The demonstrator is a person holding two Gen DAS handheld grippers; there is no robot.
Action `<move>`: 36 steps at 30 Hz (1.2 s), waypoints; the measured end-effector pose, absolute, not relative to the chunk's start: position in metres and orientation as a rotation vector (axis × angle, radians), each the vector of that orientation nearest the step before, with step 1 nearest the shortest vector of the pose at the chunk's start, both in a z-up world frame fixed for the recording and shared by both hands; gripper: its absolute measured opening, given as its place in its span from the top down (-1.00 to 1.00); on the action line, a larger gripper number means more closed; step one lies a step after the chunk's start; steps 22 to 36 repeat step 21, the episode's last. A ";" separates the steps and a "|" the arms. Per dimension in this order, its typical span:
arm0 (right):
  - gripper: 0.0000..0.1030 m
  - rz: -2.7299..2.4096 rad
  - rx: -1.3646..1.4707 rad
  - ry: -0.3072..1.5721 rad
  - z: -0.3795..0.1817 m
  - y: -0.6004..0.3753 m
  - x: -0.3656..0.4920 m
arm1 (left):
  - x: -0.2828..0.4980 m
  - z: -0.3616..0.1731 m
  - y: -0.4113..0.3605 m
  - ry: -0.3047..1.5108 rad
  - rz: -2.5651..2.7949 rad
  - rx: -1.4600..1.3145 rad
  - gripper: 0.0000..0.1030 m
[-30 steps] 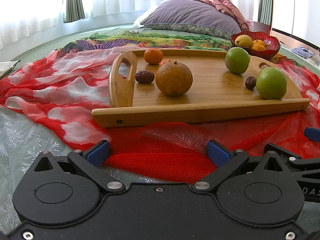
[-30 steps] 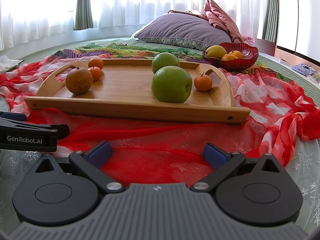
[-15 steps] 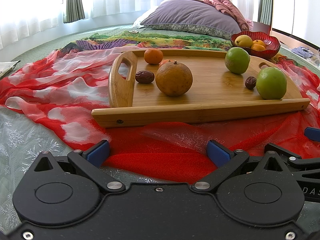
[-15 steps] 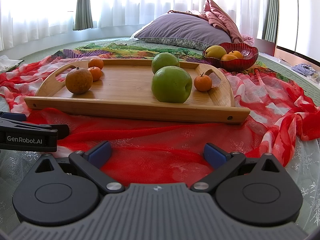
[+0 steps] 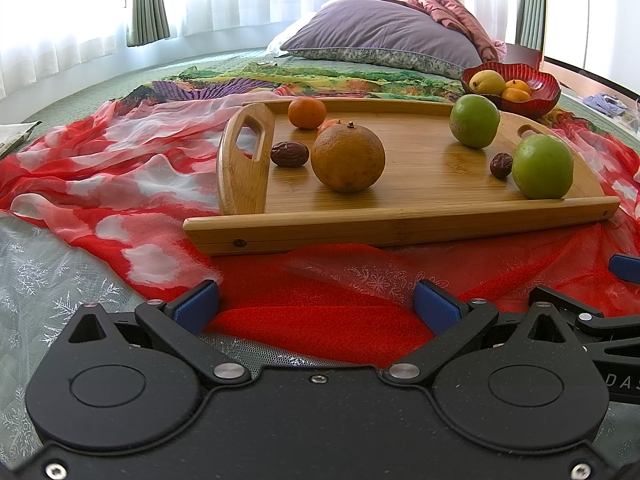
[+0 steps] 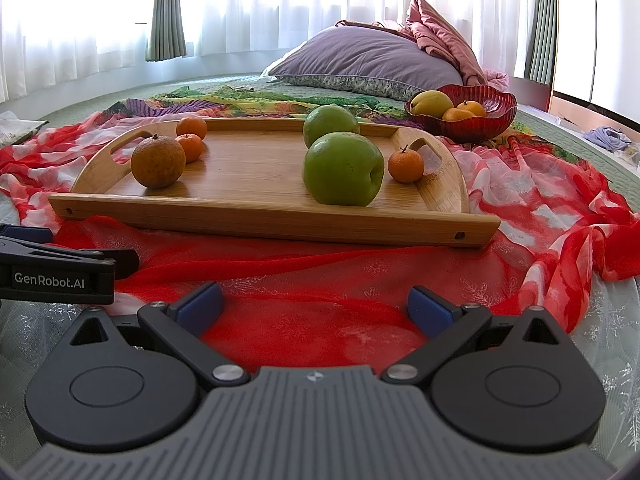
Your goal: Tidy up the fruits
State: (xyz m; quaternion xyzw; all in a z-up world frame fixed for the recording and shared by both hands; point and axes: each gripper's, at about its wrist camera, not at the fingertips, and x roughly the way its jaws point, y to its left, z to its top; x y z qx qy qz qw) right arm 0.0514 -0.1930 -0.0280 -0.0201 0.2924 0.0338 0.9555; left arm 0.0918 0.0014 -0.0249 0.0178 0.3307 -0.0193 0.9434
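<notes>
Wooden tray on red cloth: 1 rough brown orange, 3 small tangerines, 2 dates, 2 smooth green apples. Red glass bowl: 3 fruits. Left gripper and right gripper both wide apart, empty.

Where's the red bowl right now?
In the right wrist view the red bowl sits upper right, on the cloth beyond the tray, before the pillow.

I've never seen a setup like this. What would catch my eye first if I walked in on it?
Probably the wooden tray on the red scarf, with two green apples toward its right and a big dull orange toward its left. Behind its right end sits a red glass bowl of yellow and orange fruit. In front, the right hand-held gripper and left hand-held gripper are open and empty.
</notes>
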 end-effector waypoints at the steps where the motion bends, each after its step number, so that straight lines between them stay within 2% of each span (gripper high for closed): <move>1: -1.00 0.069 -0.041 0.594 -0.028 -0.193 0.051 | 0.092 -0.025 0.001 0.674 -0.039 0.036 -1.00; 36: -1.00 0.071 -0.033 0.592 -0.028 -0.194 0.051 | 0.091 -0.025 0.001 0.672 -0.039 0.037 -1.00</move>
